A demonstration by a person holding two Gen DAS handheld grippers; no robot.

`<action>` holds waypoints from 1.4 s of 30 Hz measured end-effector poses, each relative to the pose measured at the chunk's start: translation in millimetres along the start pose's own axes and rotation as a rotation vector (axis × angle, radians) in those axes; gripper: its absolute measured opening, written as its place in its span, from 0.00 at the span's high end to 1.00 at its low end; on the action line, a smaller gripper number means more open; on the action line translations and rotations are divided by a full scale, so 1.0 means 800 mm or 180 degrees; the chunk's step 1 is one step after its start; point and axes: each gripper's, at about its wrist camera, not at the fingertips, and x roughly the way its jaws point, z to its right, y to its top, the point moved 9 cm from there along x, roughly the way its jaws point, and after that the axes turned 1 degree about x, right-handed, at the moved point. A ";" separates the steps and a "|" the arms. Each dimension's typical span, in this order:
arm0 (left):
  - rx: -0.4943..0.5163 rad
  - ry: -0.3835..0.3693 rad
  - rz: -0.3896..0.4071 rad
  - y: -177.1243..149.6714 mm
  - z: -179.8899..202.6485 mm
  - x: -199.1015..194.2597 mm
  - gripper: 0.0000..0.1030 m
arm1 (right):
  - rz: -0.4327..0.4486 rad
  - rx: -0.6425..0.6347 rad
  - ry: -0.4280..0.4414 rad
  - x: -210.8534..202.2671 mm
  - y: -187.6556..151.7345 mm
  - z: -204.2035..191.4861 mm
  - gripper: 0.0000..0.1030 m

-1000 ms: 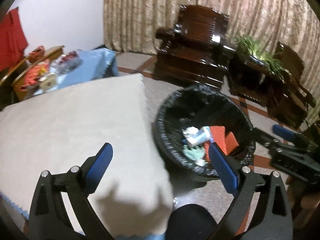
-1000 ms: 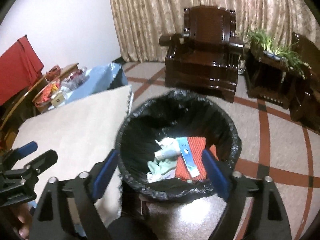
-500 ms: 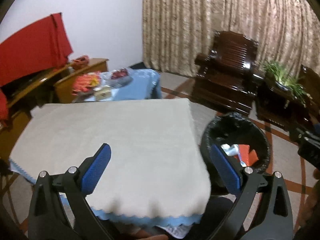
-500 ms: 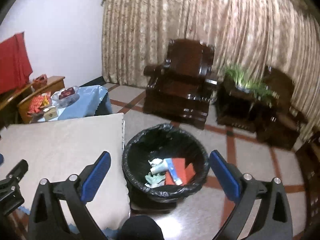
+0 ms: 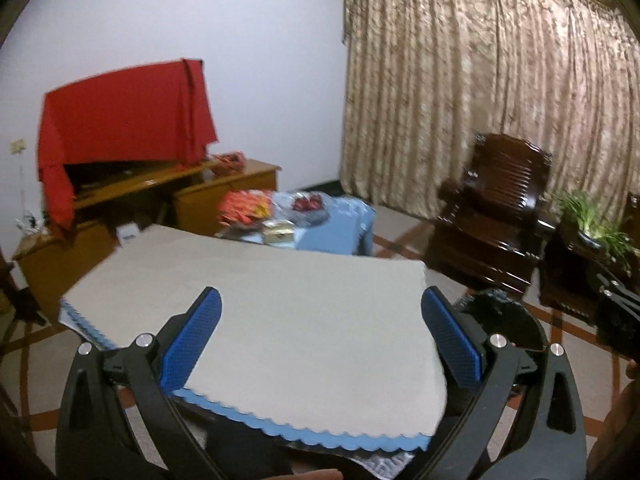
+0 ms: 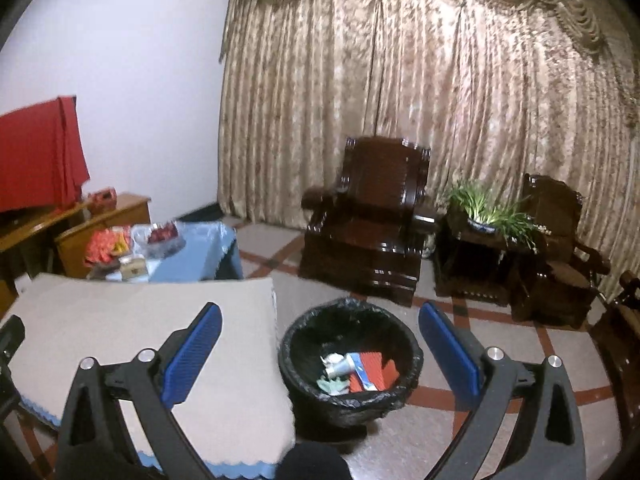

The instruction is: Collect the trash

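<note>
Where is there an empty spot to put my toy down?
The beige cloth-covered table is bare all over, up to its blue scalloped hem. The small blue-clothed table behind it is crowded with snack packets and a bowl. The black-lined trash bin beside it already holds litter.

Beside one counter [image 6: 120, 328] under a beige cloth stands one black-lined trash bin [image 6: 352, 360] holding about five pieces of trash [image 6: 356, 372], while beyond the bin are two dark wooden armchairs [image 6: 368, 224] flanking one potted plant [image 6: 486, 210], and one smaller blue-covered counter [image 6: 200, 252].
</note>
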 end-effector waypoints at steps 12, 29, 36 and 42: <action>-0.0125 0.0289 0.0098 0.001 -0.058 -0.056 0.06 | 0.0067 -0.0052 0.0077 -0.042 -0.011 -0.036 0.06; -0.0311 0.0471 0.0089 -0.005 -0.102 -0.060 0.06 | -0.0034 0.0022 0.0026 -0.036 -0.023 -0.036 0.06; -0.0275 0.0492 0.0093 -0.005 -0.104 -0.058 0.06 | -0.0077 0.0068 0.0031 -0.032 -0.027 -0.029 0.06; -0.0251 0.0485 0.0081 -0.004 -0.107 -0.057 0.06 | -0.0104 0.0099 0.0032 -0.027 -0.028 -0.022 0.06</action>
